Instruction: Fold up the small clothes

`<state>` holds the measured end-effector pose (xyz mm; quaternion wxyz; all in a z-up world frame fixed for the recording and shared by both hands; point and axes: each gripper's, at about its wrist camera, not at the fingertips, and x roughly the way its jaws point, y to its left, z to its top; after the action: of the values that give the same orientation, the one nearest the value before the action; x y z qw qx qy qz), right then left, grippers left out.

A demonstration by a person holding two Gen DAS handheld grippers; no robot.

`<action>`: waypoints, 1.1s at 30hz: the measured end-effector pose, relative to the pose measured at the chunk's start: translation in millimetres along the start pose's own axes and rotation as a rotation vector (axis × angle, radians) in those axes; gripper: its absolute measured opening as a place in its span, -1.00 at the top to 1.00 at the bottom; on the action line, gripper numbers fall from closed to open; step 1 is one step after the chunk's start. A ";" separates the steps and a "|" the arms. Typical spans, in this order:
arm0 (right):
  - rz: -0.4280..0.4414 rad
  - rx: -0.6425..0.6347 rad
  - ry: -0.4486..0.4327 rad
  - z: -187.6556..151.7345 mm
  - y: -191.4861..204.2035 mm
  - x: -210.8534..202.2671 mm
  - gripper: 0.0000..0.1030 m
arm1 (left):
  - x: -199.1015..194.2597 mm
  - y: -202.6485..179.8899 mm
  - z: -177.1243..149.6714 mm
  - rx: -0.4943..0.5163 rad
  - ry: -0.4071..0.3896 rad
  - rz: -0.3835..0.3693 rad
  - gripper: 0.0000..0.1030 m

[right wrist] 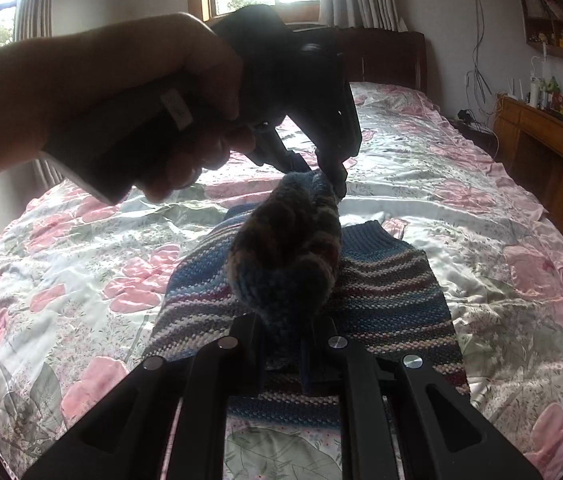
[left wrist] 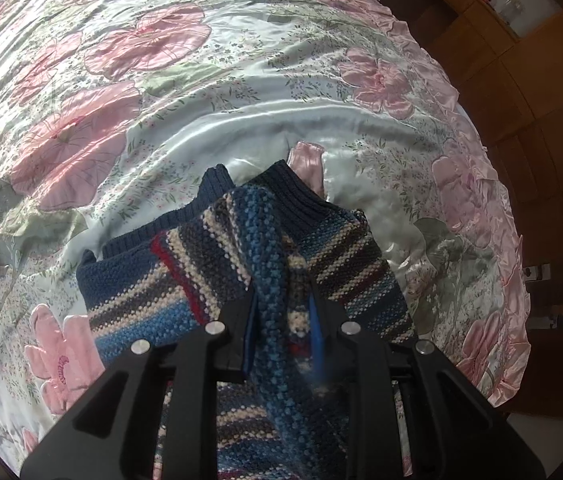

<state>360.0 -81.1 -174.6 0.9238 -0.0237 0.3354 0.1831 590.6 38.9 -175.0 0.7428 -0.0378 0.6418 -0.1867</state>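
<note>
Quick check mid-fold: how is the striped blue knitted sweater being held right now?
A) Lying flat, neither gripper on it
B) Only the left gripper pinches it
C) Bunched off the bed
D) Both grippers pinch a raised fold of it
D: the left gripper and right gripper each clamp a lifted ridge of the striped blue knitted sweater, whose body lies on the floral satin bedspread.

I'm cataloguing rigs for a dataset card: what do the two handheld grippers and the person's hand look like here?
Both grippers, left and right, are matte black plastic with angular, cut-out linkage arms and round silver pivot pins. The fingers carry blue pads on their inner faces. The left gripper's handle has a pale grey grip with a small white label. The hand is bare, with a dark band at the wrist. No cables show.
</note>
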 end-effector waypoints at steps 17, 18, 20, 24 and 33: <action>0.085 0.227 0.070 -48.1 -98.1 9.4 0.77 | 78.1 -60.2 16.6 0.031 0.067 0.018 0.61; 0.098 0.246 0.076 -50.3 -102.4 10.5 0.77 | 81.6 -61.7 16.3 0.030 0.069 0.021 0.61; 0.134 0.292 0.094 -55.0 -111.2 15.0 0.76 | 88.6 -62.8 15.6 0.026 0.068 0.030 0.57; 0.219 0.368 0.137 -62.1 -125.7 23.8 0.65 | 86.4 -64.9 13.7 0.000 0.022 -0.027 -0.05; 0.619 0.723 0.294 -44.4 -196.4 28.6 -0.75 | -41.0 -44.0 -37.3 0.049 -0.215 -0.304 -0.66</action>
<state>422.8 -262.3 -242.5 0.7183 0.3730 0.4954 0.3153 540.1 18.3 -129.9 0.7711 -0.1361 0.5408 -0.3074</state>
